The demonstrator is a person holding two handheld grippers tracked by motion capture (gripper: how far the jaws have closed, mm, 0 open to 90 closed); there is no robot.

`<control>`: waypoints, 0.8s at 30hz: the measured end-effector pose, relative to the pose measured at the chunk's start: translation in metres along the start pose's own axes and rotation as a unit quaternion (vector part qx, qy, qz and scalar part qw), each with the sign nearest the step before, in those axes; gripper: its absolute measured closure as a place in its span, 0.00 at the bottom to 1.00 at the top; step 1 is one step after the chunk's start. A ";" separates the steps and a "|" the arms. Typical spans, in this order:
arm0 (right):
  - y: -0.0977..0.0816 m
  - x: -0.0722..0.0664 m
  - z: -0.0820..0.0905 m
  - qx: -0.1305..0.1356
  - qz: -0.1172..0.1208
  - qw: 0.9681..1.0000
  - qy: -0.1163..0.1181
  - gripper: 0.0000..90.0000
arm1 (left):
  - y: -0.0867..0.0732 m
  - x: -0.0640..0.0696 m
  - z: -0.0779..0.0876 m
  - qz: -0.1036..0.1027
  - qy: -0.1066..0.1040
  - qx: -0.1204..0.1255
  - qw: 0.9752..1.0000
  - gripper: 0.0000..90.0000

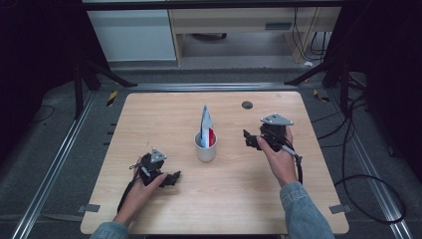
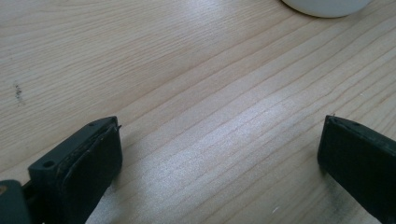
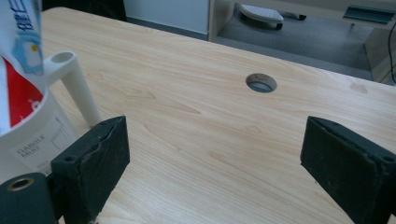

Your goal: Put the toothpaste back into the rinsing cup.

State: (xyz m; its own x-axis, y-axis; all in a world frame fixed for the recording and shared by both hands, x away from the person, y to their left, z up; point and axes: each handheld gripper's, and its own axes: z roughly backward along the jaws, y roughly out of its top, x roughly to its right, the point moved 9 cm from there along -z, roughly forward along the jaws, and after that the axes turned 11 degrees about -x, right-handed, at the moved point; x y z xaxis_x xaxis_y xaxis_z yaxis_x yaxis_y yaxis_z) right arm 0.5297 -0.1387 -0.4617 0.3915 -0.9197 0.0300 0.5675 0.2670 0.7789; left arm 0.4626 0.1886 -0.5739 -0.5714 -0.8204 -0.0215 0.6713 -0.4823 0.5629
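Centrally on the desk (image 1: pixel 149 114) stands a white cup (image 1: pixel 206 149) holding an upright toothpaste tube (image 1: pixel 206 125). Just beside it, the right hand-held gripper (image 1: pixel 247 139) hovers with its jaws spread wide and nothing between them. Nearer the front edge, the left hand-held gripper (image 1: pixel 175 178) rests low over the wood, likewise spread and empty.

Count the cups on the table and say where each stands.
1. A white cup stands near the middle of the table, between the two grippers, with a toothpaste tube upright inside it.
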 end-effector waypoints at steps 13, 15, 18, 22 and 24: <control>-0.033 0.038 0.003 -0.056 0.004 0.998 -0.022 0.11 | 0.000 0.000 0.000 0.000 0.000 0.000 1.000 0.00; -0.036 0.041 0.002 -0.060 0.005 0.998 -0.024 0.11 | 0.000 0.000 0.000 0.000 0.000 0.000 1.000 0.00; -0.045 0.046 0.000 -0.074 0.006 0.997 -0.025 0.11 | 0.000 0.000 0.000 0.000 0.000 0.000 1.000 0.00; -0.057 0.050 -0.005 -0.092 0.002 0.995 -0.023 0.11 | 0.000 0.000 0.000 0.000 0.000 0.000 1.000 0.00; -0.066 0.053 -0.010 -0.109 0.001 0.994 -0.021 0.11 | 0.000 0.000 0.000 0.000 0.000 0.000 1.000 0.00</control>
State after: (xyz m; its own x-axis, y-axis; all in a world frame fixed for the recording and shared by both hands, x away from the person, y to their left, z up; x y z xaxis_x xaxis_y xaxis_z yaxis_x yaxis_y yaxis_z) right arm 0.5199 -0.2020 -0.5176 0.3651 -0.9290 0.0607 0.7125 0.3208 0.6241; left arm 0.4627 0.1886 -0.5739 -0.5713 -0.8204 -0.0218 0.6710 -0.4823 0.5631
